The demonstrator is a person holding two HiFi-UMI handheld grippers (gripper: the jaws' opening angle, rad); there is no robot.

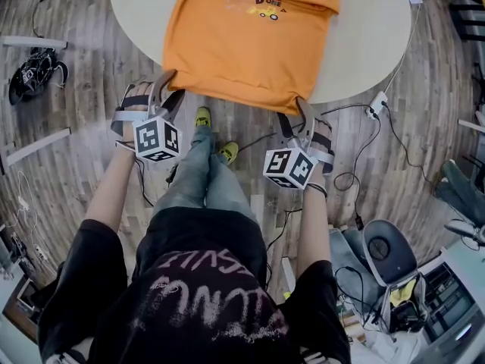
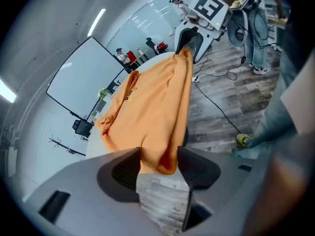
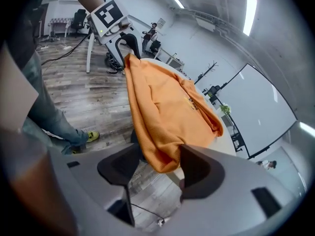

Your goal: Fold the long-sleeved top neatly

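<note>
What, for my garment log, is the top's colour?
The top is orange with a small print; the head view shows it best.

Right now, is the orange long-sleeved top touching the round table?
Touching. The head view shows the orange long-sleeved top lying flat on the round table, with its near hem hanging over the edge.

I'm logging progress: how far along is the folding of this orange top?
Partly done. The orange top lies on the table with no sleeves sticking out, so they look folded in. In hand: left claw and right claw stand open around its hanging bottom corners. To do: folding that hem up.
</note>
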